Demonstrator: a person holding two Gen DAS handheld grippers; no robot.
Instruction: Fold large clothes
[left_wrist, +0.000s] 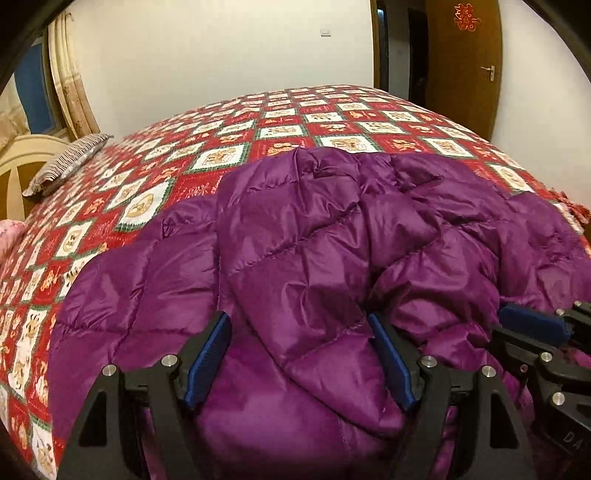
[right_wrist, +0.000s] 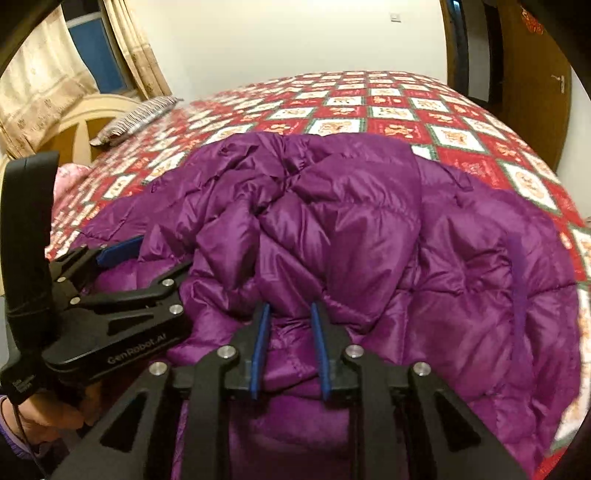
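Here, left claw (left_wrist: 301, 363) wide over purple jacket (left_wrist: 332, 240), right claw (right_wrist: 290, 350) seemingly pinching it, pillow (left_wrist: 70, 162) beyond.

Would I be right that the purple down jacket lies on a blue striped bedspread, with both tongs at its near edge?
Not quite: the bedspread is red and white patchwork, as the left wrist view shows. The purple down jacket does lie on it, with the left tongs and right tongs at its near edge.

The purple down jacket (left_wrist: 332, 240) lies bunched across the near part of the bed, its heaped folds filling the space directly ahead of the left gripper (left_wrist: 299, 354) and the right gripper (right_wrist: 290, 317), which sit close side by side. Beyond the jacket the red patterned bedspread (left_wrist: 288, 122) runs open to the far edge. A striped pillow (left_wrist: 66, 162) by the headboard (right_wrist: 92, 110) blocks the far left.
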